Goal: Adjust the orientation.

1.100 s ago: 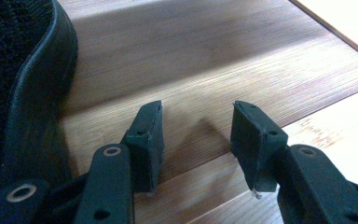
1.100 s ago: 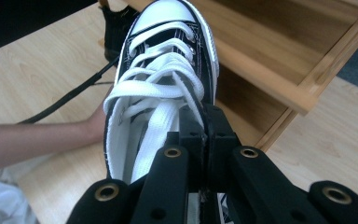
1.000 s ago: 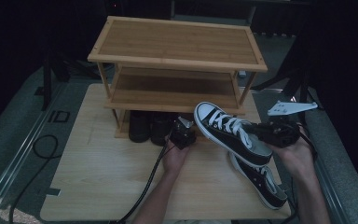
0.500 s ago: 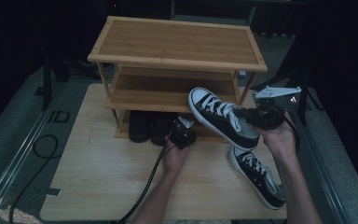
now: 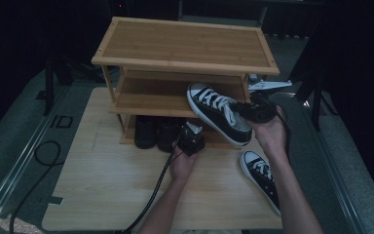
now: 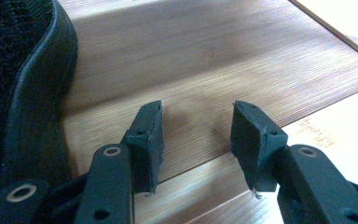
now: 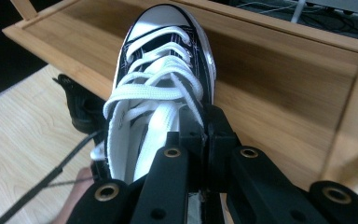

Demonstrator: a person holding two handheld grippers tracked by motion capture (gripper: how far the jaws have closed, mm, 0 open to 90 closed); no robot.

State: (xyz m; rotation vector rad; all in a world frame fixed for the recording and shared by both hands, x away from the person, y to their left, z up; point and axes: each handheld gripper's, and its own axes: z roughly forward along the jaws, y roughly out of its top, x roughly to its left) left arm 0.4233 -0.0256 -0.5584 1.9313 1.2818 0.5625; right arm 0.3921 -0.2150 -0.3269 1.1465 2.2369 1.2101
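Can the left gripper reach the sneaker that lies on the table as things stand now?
Probably not easily: the right forearm lies beside that sneaker, between it and the left gripper.

Your worktop [image 5: 102, 195] is a pale wooden board. At its twelve o'clock end stands a bamboo shoe rack [image 5: 185, 46] with a bare top shelf and a middle shelf below it. Two dark shoes [image 5: 157, 132] sit side by side under the rack, at its base. At about four o'clock, a black-and-white sneaker [image 5: 262, 178] lies flat on the board, toe toward the rack.
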